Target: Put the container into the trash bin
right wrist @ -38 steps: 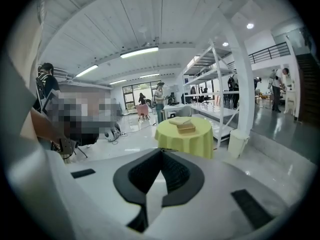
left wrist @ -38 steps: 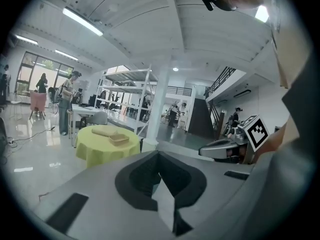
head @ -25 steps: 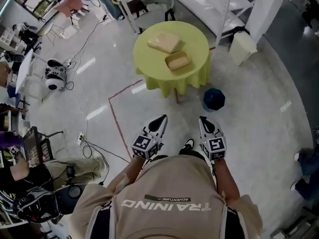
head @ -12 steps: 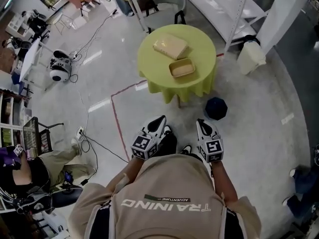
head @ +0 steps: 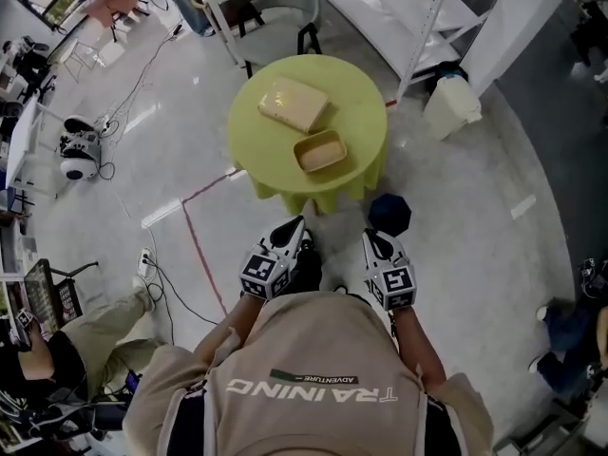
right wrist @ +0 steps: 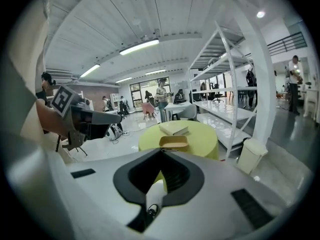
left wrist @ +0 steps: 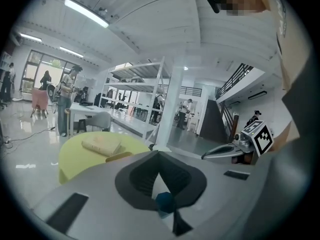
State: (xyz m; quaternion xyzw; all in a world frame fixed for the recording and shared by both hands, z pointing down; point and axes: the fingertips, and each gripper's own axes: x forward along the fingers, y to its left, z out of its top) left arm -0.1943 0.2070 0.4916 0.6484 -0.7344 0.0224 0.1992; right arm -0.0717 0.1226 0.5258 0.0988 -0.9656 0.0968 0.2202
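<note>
In the head view your shirt (head: 313, 388) reads TRAINING ADVENTURE upside down; the container (head: 319, 150) sits on the yellow-green table (head: 361, 103), with the dark trash bin (head: 389, 214) on the floor beside it. In the left gripper view your left gripper (left wrist: 159, 154) is closed on nothing, and its body hides most of the container (left wrist: 119, 157). In the right gripper view your right gripper (right wrist: 161, 151) is closed and empty too.

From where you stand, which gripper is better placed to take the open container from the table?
Probably the right gripper: the open container lies straight ahead of its shut jaws, and the dark bin stands on that side too.
</note>
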